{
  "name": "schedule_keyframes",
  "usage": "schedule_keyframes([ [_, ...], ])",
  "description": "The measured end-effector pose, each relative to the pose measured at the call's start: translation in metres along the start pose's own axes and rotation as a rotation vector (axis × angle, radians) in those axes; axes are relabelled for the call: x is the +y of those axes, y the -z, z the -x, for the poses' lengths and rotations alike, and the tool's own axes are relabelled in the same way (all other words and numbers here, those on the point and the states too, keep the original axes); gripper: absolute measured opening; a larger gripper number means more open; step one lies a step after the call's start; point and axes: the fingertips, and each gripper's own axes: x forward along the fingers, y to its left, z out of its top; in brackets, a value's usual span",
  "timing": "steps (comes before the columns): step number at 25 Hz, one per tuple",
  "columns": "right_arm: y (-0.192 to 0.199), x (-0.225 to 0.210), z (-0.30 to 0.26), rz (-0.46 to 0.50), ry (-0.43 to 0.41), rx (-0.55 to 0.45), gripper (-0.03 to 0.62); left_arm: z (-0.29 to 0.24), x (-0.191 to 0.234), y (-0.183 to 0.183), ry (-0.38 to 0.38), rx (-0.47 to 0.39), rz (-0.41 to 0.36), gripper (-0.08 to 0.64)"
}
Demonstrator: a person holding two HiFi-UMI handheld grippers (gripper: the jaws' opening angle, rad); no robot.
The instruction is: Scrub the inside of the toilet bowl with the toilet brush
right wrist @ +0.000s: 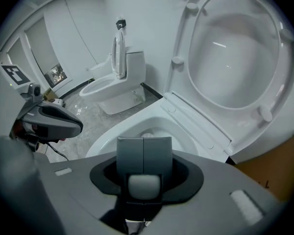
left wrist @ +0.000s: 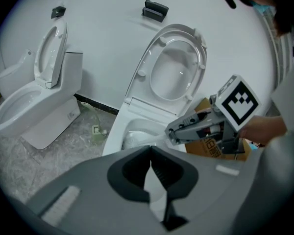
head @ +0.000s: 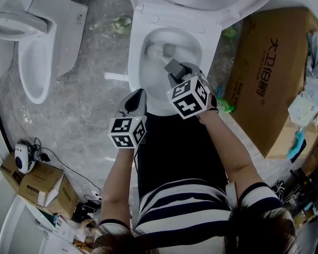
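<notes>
two toilets [head: 142, 28] [head: 22, 62]; right gripper [head: 173, 67] clamps one toilet brush [head: 153, 50], left gripper [head: 137, 96] closed, empty.

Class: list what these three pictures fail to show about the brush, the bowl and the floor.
- Toilet brush: right gripper view, largely hidden behind the right gripper.
- Toilet bowl bottom: left gripper view, covered by the left gripper.
- Green litter on the floor: head view, too small to identify.
</notes>
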Motion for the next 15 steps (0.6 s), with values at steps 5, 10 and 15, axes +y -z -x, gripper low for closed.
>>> schedule_keyframes([
  [5, -0.012, -0.009, -0.003, 0.036, 0.014, -0.024, 0.172, -0.001, 0.002, -0.004, -0.006, -0.011, 0.007, 0.0],
  [10, -0.019, -0.027, -0.003, 0.041, 0.061, -0.037, 0.172, -0.002, -0.001, -0.003, 0.004, -0.01, 0.002, 0.0],
  [15, -0.01, -0.048, 0.003, 0.042, 0.114, -0.013, 0.172, -0.002, -0.002, -0.004, 0.01, -0.008, -0.012, 0.0],
])
